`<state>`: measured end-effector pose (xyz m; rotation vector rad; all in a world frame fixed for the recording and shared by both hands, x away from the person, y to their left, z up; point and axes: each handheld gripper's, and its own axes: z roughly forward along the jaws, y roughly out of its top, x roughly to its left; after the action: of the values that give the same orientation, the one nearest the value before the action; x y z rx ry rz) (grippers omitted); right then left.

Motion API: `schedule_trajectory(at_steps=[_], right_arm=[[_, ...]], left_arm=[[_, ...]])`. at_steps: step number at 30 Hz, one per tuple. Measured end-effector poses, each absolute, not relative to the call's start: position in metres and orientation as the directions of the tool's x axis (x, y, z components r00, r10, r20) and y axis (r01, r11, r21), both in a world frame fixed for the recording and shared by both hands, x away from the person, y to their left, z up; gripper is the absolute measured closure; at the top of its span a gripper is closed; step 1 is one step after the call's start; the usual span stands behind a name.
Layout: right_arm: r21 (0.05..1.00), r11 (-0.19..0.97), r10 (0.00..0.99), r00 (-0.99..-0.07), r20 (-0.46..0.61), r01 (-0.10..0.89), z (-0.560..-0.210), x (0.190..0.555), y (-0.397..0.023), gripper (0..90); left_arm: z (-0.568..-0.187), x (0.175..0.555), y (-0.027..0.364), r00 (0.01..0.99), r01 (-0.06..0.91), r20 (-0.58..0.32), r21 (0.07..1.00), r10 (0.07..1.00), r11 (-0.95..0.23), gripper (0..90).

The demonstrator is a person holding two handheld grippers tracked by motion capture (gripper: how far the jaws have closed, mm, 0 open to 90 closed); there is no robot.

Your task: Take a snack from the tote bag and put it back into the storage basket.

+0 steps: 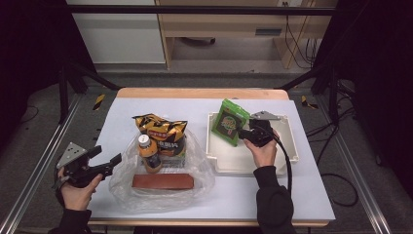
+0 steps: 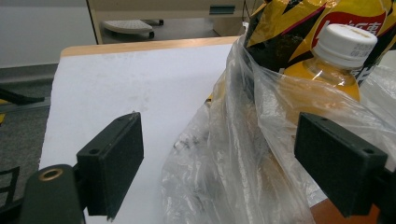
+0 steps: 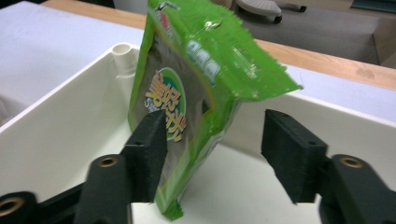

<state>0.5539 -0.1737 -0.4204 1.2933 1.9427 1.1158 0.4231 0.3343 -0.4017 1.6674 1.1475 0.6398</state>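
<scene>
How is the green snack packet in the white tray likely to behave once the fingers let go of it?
The green packet stands on its narrow bottom edge in the white tray, so it will probably tip over. Its crinkled foil looks thin and light, likely bending under a push. The right gripper is open around it.
</scene>
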Motion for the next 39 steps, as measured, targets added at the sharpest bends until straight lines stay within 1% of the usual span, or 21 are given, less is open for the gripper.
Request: schedule_trajectory(at_steps=[1,2,3,4,7,9,12,18,20,21,22,23,26,27,28,29,30,31,34,39], right_arm=[[0.861,0.204,0.917,-0.4,-0.001,0.466,-0.421,0.552,-0.172,56.2],[0.861,0.204,0.917,-0.4,-0.001,0.466,-0.421,0.552,-0.172,56.2],[0.872,0.192,0.916,-0.402,0.006,0.45,-0.422,0.551,-0.172,62.1],[0.87,0.174,0.917,-0.397,0.027,0.462,-0.425,0.552,-0.173,70.6],[0.866,0.173,0.92,-0.39,0.027,0.47,-0.429,0.555,-0.175,71.4],[0.876,0.148,0.924,-0.379,0.042,0.459,-0.431,0.559,-0.178,75.8],[0.887,0.144,0.924,-0.38,0.038,0.438,-0.432,0.563,-0.179,77.7],[0.899,0.135,0.927,-0.373,0.034,0.417,-0.437,0.569,-0.177,77.9],[0.903,0.154,0.928,-0.373,0.007,0.4,-0.439,0.57,-0.176,72.8],[0.903,0.154,0.928,-0.373,0.007,0.4,-0.439,0.57,-0.176,72.8],[0.901,0.163,0.931,-0.365,-0.006,0.401,-0.441,0.57,-0.177,65.8],[0.898,0.167,0.934,-0.358,-0.011,0.408,-0.441,0.569,-0.177,63.6],[0.888,0.161,0.933,-0.36,0.005,0.43,-0.442,0.567,-0.177,63.9],[0.878,0.166,0.931,-0.365,0.011,0.448,-0.443,0.565,-0.175,70.3],[0.878,0.166,0.931,-0.365,0.011,0.448,-0.443,0.565,-0.175,70.3],[0.869,0.176,0.93,-0.367,0.007,0.463,-0.444,0.565,-0.171,76.5],[0.869,0.176,0.93,-0.367,0.007,0.463,-0.444,0.565,-0.171,76.5],[0.869,0.183,0.934,-0.358,-0.007,0.46,-0.445,0.565,-0.169,82.2],[0.877,0.16,0.938,-0.346,0.008,0.452,-0.446,0.569,-0.171,84.7],[0.886,0.148,0.937,-0.348,0.016,0.439,-0.448,0.574,-0.171,84.8]], left_arm=[[-0.401,0.422,0.335,0.416,0.388,-0.102,0.918,0.904,-0.076,15.3],[-0.4,0.422,0.335,0.418,0.386,-0.102,0.919,0.903,-0.075,15.3],[-0.4,0.422,0.335,0.419,0.384,-0.103,0.92,0.902,-0.073,15.3],[-0.4,0.422,0.335,0.419,0.384,-0.103,0.921,0.902,-0.073,15.3],[-0.4,0.422,0.334,0.423,0.385,-0.103,0.92,0.9,-0.076,15.3],[-0.4,0.422,0.334,0.423,0.385,-0.106,0.92,0.9,-0.073,15.3],[-0.4,0.422,0.335,0.424,0.384,-0.107,0.921,0.899,-0.071,15.3],[-0.4,0.422,0.334,0.426,0.387,-0.106,0.919,0.899,-0.074,15.3],[-0.4,0.422,0.334,0.427,0.385,-0.106,0.92,0.898,-0.074,15.3],[-0.4,0.422,0.334,0.427,0.385,-0.106,0.92,0.898,-0.074,15.3],[-0.4,0.422,0.334,0.426,0.385,-0.107,0.92,0.898,-0.073,15.3],[-0.4,0.422,0.334,0.424,0.385,-0.108,0.92,0.899,-0.072,15.3],[-0.4,0.422,0.334,0.423,0.386,-0.107,0.92,0.9,-0.072,15.4],[-0.4,0.422,0.334,0.423,0.387,-0.107,0.919,0.9,-0.073,15.4],[-0.4,0.422,0.334,0.426,0.386,-0.106,0.92,0.899,-0.074,15.4],[-0.4,0.422,0.334,0.425,0.385,-0.106,0.92,0.899,-0.073,15.4],[-0.4,0.422,0.334,0.425,0.385,-0.106,0.92,0.899,-0.073,15.5],[-0.4,0.422,0.334,0.426,0.384,-0.107,0.921,0.899,-0.072,15.5],[-0.399,0.422,0.335,0.426,0.383,-0.108,0.921,0.898,-0.071,15.5],[-0.4,0.422,0.335,0.427,0.384,-0.108,0.921,0.898,-0.072,15.5]])
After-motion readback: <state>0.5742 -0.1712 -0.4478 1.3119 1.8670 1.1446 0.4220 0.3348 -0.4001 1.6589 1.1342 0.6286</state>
